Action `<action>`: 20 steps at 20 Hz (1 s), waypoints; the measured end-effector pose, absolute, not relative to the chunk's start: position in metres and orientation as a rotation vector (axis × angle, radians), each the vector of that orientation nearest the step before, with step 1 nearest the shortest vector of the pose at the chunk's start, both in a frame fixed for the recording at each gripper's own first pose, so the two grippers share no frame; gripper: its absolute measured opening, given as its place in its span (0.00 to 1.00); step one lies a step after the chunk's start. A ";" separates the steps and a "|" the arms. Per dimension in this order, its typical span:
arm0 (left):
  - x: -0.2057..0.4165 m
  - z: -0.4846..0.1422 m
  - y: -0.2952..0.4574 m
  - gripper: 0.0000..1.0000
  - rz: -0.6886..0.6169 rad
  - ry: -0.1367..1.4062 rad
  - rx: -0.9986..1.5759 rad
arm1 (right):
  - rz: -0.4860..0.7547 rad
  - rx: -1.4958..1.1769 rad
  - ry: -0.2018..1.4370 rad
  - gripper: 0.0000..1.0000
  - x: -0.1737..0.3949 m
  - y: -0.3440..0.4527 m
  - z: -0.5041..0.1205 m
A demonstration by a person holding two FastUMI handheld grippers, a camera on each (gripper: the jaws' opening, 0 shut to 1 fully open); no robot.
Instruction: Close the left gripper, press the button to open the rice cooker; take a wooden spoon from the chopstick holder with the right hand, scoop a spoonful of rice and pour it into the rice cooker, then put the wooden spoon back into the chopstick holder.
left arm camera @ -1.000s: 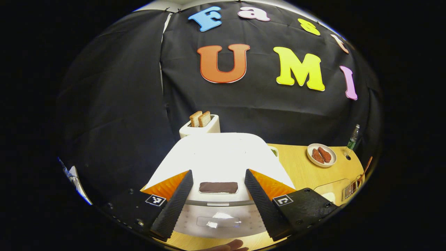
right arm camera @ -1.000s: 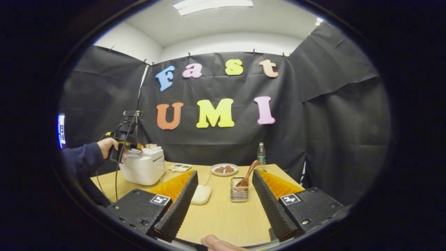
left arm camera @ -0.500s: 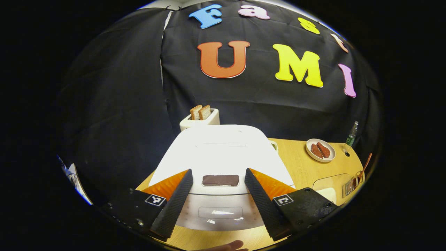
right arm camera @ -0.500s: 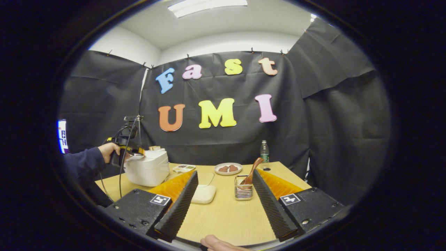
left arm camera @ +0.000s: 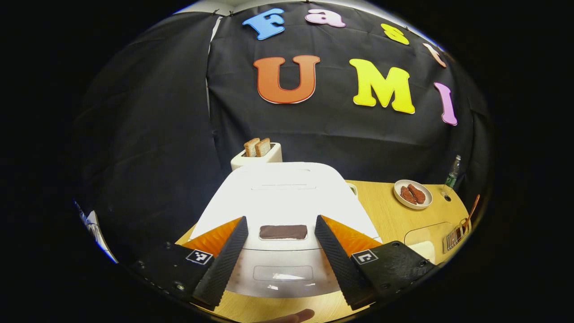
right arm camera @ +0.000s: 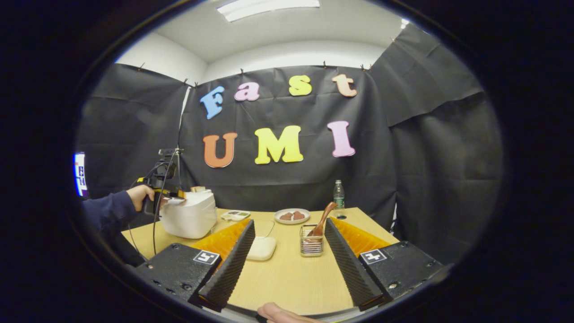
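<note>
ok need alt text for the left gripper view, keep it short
The left gripper hangs open over a closed white rice cooker, jaws either side of its dark front panel. Behind stands a toaster holding two slices; to the right, a wooden table carries a plate of food.

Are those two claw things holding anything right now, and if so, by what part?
Nothing is held. The left gripper is open above the rice cooker; the right gripper is open, short of the wooden spoon.
</note>
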State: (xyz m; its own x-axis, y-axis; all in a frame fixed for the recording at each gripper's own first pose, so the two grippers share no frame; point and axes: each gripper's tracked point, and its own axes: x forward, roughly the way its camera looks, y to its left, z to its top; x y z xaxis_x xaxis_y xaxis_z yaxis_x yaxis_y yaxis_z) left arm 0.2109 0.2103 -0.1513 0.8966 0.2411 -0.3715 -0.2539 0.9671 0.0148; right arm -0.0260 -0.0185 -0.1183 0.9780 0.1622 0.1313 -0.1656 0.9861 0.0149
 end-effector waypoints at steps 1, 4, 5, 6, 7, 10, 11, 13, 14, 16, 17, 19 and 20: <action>0.211 -0.151 0.211 0.98 0.257 0.378 -0.038 | 0.164 0.025 -0.129 0.99 -0.025 -0.018 -0.118; 0.208 -0.148 0.209 0.97 0.260 0.346 -0.020 | 0.160 0.017 -0.134 0.94 -0.025 -0.019 -0.116; 0.207 -0.147 0.208 0.97 0.251 0.331 0.000 | 0.158 0.015 -0.138 0.99 -0.025 -0.019 -0.114; 0.204 -0.145 0.205 0.97 0.241 0.320 0.007 | 0.154 0.016 -0.141 0.95 -0.024 -0.020 -0.113; 0.199 -0.143 0.201 0.96 0.229 0.315 -0.003 | 0.151 0.020 -0.141 0.95 -0.022 -0.021 -0.114; 0.180 -0.141 0.186 0.94 0.198 0.329 -0.037 | 0.133 0.042 -0.129 0.94 -0.018 -0.025 -0.116; 0.172 -0.136 0.180 0.94 0.187 0.319 -0.034 | 0.123 0.058 -0.135 0.95 -0.017 -0.028 -0.114; 0.154 -0.119 0.171 0.94 0.176 0.271 -0.020 | 0.111 0.074 -0.133 0.95 -0.017 -0.027 -0.115; 0.144 -0.110 0.163 0.94 0.163 0.244 -0.021 | 0.109 0.072 -0.128 0.95 -0.018 -0.026 -0.116; 0.120 -0.091 0.145 0.94 0.136 0.181 -0.018 | 0.105 0.069 -0.130 0.95 -0.020 -0.026 -0.114; 0.108 -0.083 0.136 0.94 0.126 0.150 -0.015 | 0.102 0.070 -0.136 0.95 -0.022 -0.026 -0.110; 0.081 -0.072 0.120 0.94 0.111 0.106 -0.010 | 0.086 0.080 -0.157 0.99 -0.025 -0.028 -0.100; 0.069 -0.066 0.111 0.94 0.105 0.087 -0.011 | 0.077 0.087 -0.167 0.99 -0.026 -0.030 -0.094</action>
